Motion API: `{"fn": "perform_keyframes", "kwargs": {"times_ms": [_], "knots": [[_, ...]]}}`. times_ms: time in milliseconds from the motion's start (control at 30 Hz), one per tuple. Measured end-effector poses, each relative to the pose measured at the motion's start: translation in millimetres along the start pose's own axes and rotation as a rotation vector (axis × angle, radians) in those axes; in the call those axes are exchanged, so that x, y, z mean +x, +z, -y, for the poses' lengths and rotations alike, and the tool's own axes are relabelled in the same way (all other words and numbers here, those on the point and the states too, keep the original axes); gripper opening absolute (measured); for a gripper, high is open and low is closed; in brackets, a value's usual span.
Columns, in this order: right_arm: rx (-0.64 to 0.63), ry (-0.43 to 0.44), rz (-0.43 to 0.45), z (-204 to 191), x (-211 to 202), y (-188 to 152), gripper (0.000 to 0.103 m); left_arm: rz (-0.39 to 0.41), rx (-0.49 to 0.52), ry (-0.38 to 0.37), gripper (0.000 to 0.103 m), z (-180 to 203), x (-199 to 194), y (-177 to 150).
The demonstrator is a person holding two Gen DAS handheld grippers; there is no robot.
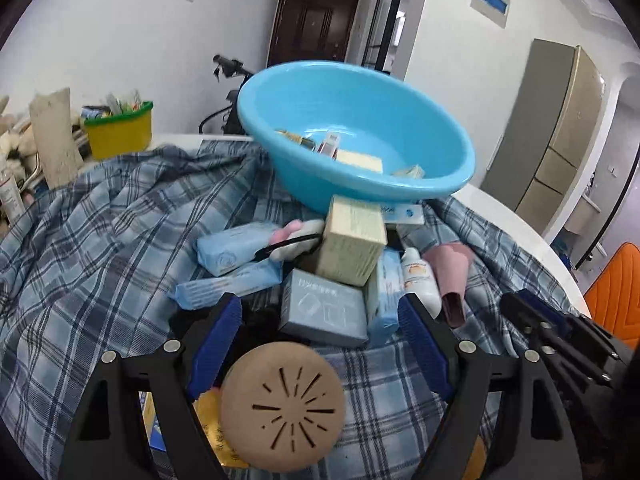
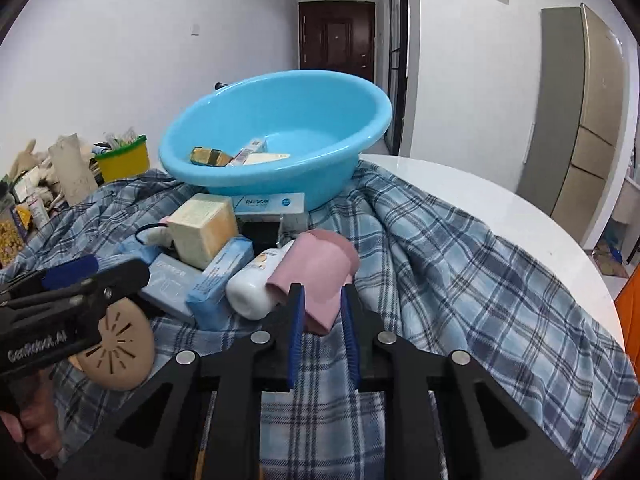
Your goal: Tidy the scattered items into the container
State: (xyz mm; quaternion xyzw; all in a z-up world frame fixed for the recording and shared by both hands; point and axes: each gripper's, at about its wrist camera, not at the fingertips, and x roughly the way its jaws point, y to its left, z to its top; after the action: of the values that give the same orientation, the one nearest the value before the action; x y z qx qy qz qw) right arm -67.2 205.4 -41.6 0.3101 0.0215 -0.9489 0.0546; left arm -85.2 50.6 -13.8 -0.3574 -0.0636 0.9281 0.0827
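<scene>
A light-blue basin stands tilted at the back of the pile, with a few small boxes inside. In front of it lie a cream box, a grey-blue box, blue tissue packs, a white bottle and a pink cup. My right gripper is shut on the pink cup's narrow near end. My left gripper hovers open over a tan slotted disc, whose edge stays apart from the right pad.
A blue plaid cloth covers the round white table. A yellow bin and other clutter stand at the back left. An orange chair is off the right edge. A hand holds the left gripper's handle.
</scene>
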Motion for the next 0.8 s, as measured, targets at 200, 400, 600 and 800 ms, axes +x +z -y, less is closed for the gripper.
{"fn": "perform_keyframes", "kwargs": {"times_ms": [200,400,600,800], "knots": [[0.015,-0.012,-0.030,13.3,-6.7,-3.7,0.018,-0.078,0.123,0.052,0.083,24.5,7.5,-9.7],[0.108,-0.062,-0.047,35.3,-37.5,-17.0,0.019,-0.177,0.133,0.006,0.083,29.4,-10.6,-30.4],[0.063,-0.052,-0.054,28.3,-52.9,-15.4,0.054,-0.225,0.246,0.039,0.083,48.5,-20.8,-40.9],[0.063,-0.110,-0.104,33.4,-60.2,-21.7,0.062,-0.253,0.251,0.052,0.083,32.1,-30.1,-45.0]]}}
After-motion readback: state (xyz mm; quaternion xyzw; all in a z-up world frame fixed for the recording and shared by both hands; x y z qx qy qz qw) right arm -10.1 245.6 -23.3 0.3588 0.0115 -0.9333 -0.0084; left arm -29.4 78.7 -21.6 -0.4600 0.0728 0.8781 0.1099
